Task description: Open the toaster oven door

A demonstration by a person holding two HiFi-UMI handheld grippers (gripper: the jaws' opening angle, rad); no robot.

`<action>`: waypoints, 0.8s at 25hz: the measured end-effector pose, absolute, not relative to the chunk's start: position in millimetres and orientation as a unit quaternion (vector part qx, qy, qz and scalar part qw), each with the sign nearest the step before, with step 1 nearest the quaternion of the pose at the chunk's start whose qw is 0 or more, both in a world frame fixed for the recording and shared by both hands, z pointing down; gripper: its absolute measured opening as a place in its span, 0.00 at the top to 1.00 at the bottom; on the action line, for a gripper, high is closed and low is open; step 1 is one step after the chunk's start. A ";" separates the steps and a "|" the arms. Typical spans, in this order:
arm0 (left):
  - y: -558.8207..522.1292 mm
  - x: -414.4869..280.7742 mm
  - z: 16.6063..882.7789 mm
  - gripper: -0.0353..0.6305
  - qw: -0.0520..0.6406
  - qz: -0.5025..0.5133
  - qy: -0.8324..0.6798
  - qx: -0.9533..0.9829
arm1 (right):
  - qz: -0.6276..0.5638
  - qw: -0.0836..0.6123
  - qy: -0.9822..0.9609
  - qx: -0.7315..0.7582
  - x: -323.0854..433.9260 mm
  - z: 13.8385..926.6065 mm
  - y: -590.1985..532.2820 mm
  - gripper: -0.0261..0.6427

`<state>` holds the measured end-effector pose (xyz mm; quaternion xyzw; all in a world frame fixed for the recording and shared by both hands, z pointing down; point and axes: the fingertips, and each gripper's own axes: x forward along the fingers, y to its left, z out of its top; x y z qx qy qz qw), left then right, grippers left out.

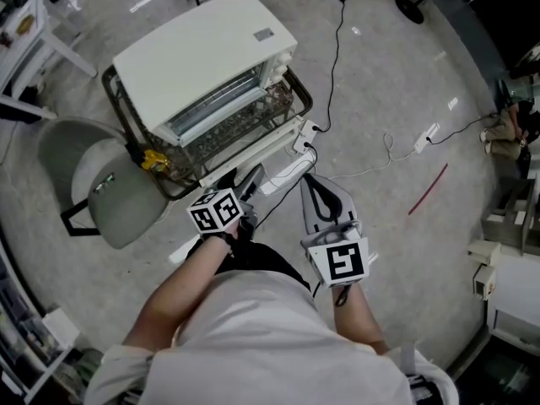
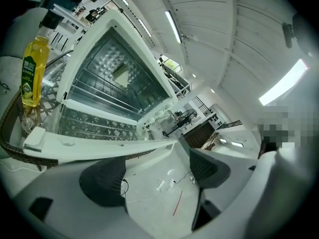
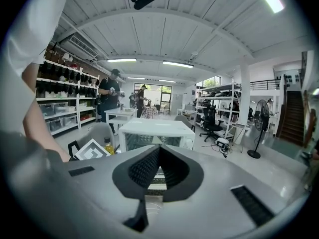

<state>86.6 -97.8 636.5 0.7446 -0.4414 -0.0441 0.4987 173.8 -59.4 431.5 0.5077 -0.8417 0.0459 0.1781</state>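
On the dark wire-rimmed stand [image 1: 118, 112] ahead of the person, the white box-shaped toaster oven [image 1: 202, 57] is sitting with its glass-paned, white-framed door [image 2: 99, 146] lying folded down toward the grippers. The opening step is therefore reading as complete, and the next move is likely calling only for a clear withdrawal. The left gripper [image 2: 154, 171] is hovering just short of the door's front edge, jaws spread and holding nothing, while the right gripper [image 3: 159, 166] is hanging beside it, jaws pressed together and empty, both forearms reaching forward.

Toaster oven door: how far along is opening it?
Looks done: the toaster oven door hangs down and the racks inside show. Nothing is in hand: the left claw is open and empty near the door's edge, the right claw shut on nothing. Nothing seems left.
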 end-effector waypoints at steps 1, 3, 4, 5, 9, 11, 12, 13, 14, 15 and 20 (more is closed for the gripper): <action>-98.1 86.5 635.4 0.35 0.500 -0.045 -0.440 0.745 | 0.047 0.178 -0.842 0.507 172.6 431.8 -59.2 0.93; -97.7 86.6 634.3 0.35 0.501 -0.045 -0.436 0.746 | 0.049 0.177 -0.843 0.505 170.2 432.6 -58.5 0.93; -97.6 86.6 633.7 0.35 0.502 -0.046 -0.435 0.746 | 0.050 0.176 -0.844 0.504 169.3 433.0 -58.3 0.93; -97.8 86.6 632.8 0.35 0.503 -0.048 -0.435 0.746 | 0.050 0.176 -0.844 0.504 168.9 433.3 -58.2 0.93; -99.1 87.2 630.7 0.33 0.500 -0.047 -0.434 0.747 | 0.050 0.175 -0.844 0.505 170.5 433.6 -58.8 0.93; -97.3 88.3 631.6 0.32 0.496 -0.041 -0.436 0.750 | 0.050 0.177 -0.843 0.505 171.5 434.3 -58.5 0.93; -95.7 89.8 631.8 0.33 0.494 -0.039 -0.436 0.751 | 0.051 0.179 -0.843 0.506 171.8 435.0 -58.4 0.93; -93.9 91.7 631.9 0.32 0.494 -0.038 -0.435 0.752 | 0.052 0.180 -0.842 0.506 172.1 435.9 -58.6 0.93; -92.4 93.5 632.2 0.32 0.494 -0.039 -0.435 0.752 | 0.053 0.180 -0.842 0.506 172.2 436.6 -59.2 0.93; -91.7 94.2 632.8 0.32 0.495 -0.040 -0.436 0.751 | 0.054 0.180 -0.842 0.506 172.1 437.2 -59.8 0.93; -93.8 86.8 638.8 0.33 0.501 -0.051 -0.445 0.740 | 0.054 0.179 -0.844 0.503 169.9 439.1 -59.8 0.93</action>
